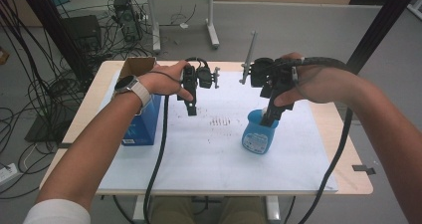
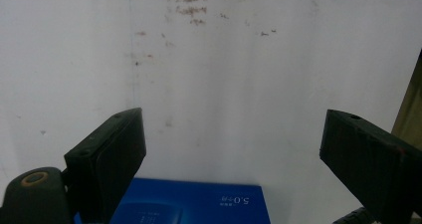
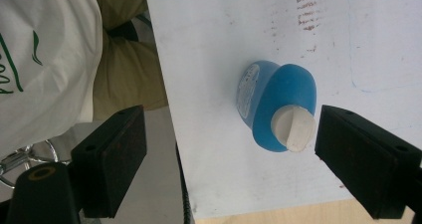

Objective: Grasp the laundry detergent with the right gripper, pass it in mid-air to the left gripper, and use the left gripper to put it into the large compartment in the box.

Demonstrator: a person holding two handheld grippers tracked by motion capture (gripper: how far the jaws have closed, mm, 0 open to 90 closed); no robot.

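One blue bottle (image 1: pixel 259 134) stands on the white mat (image 1: pixel 214 149) from above, my right gripper (image 1: pixel 271 115) just over its cap, my left gripper (image 1: pixel 191 107) beside one blue box (image 1: pixel 144 124). Left gripper view: jaws wide, empty. Right gripper view: jaws wide, white cap (image 3: pixel 294 128) near one pad; next I'd centre, lower, close.

Bare white mat (image 1: pixel 219 149) lies open between blue box (image 1: pixel 142 127) and blue bottle (image 1: pixel 259 134).
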